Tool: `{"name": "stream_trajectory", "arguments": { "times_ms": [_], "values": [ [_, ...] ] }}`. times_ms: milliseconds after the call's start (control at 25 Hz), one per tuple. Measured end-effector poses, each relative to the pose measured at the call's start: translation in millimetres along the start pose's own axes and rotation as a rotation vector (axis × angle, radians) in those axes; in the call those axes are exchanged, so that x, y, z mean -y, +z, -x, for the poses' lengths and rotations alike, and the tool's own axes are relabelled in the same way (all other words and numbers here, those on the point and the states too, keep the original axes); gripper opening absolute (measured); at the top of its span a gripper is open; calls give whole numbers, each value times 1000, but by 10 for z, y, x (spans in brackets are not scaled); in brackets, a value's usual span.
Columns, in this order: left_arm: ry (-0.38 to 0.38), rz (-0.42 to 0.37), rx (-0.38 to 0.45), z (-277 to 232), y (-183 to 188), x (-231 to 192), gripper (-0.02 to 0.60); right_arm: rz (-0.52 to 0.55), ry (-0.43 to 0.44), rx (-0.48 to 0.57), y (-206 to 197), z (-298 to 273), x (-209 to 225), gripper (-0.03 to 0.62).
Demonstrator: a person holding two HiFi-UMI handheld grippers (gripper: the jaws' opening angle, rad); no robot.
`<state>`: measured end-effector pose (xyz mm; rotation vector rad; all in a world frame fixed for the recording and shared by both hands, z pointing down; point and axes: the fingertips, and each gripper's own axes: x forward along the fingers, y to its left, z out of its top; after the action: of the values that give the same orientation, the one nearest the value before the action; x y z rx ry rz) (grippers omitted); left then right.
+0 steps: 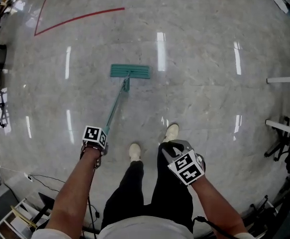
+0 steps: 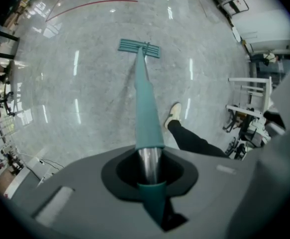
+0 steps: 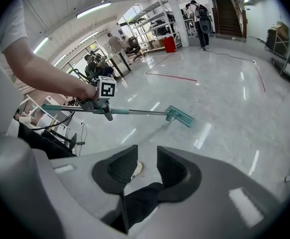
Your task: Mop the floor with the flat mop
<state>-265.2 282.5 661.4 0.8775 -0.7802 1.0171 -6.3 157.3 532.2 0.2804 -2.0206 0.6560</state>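
1. Flat mop (image 2: 145, 103): my left gripper (image 1: 94, 139) is clenched round the upper end of its teal handle, which runs straight out between the jaws.
2. My right gripper (image 3: 145, 171) hangs released by my right leg, with a narrow gap between its jaws and nothing in it.
3. With one set of tongs working a long handle, I judge the pole could roll in the grip and tip the head onto an edge, leaving streaks.
4. My shoes (image 1: 134, 151) stand just behind the handle's line, so a hard pull back could drive the pole into me.
5. Further out, the mop head (image 1: 130, 71) lies flat on the glossy grey floor (image 1: 209, 98), well short of the red line (image 1: 80, 18).
6. A cable (image 1: 55, 177) lies on my left and metal frames (image 1: 284, 128) stand on my right, so a wide sweep could snag either.
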Motion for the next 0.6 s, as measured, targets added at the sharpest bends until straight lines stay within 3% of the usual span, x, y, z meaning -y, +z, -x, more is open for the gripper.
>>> {"name": "stream_trajectory", "arguments": {
  "times_ms": [600],
  "values": [
    [-33,39,43,396,1150,273,58,-47,-8,-2,-102,115,295,124]
  ]
}}
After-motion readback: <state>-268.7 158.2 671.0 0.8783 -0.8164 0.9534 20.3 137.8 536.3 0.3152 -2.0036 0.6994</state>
